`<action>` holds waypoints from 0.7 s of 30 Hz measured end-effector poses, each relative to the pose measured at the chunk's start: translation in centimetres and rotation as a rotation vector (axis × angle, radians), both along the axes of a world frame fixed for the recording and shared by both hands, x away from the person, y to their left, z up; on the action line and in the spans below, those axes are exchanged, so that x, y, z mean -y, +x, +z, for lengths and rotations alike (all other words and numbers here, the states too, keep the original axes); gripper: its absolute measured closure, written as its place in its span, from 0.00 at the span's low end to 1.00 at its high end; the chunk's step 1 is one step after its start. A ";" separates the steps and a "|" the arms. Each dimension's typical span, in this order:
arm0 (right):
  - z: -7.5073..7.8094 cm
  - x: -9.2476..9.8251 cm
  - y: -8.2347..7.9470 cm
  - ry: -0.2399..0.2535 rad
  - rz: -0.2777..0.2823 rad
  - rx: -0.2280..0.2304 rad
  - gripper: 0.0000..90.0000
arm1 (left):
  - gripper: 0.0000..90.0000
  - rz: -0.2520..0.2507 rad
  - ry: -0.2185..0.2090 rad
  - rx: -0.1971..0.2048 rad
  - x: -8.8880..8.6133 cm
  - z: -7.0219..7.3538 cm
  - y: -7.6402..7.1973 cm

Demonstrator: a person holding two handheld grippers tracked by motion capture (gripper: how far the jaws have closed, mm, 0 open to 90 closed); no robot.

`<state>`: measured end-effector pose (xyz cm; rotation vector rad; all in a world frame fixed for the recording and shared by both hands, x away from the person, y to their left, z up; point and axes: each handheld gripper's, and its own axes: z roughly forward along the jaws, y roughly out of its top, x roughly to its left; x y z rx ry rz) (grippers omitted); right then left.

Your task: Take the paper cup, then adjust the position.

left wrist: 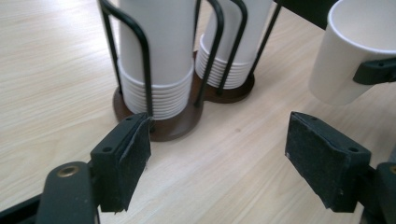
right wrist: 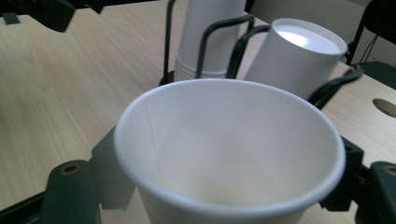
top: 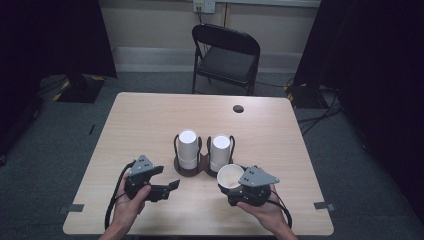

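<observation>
Left hand-held gripper (top: 172,186), black with a grey three-cornered top plate, held low in the person's left hand (top: 131,205); jaws wide apart, nothing between the pads. Right hand-held gripper (top: 231,181), same build, cradled in the right hand (top: 262,207), jaws clamped on a white paper cup (top: 229,175), held upright.

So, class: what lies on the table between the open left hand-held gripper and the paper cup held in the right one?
Nothing: in the high view, bare tabletop separates the left hand-held gripper from the paper cup.
</observation>
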<state>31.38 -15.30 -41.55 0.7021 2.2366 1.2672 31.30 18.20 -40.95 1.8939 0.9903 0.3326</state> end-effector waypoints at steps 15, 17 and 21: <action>1.0 3.5 2.7 0.051 -0.130 0.016 0.26 | 0.25 0.043 0.024 0.078 -0.4 -0.3 -1.2; 1.2 4.0 3.1 0.061 -0.149 0.013 0.26 | 0.25 0.039 0.045 0.078 -0.3 -0.5 -1.3; 1.4 5.2 4.1 0.073 -0.186 0.015 0.26 | 0.25 0.010 0.005 0.063 -0.8 -1.3 -1.6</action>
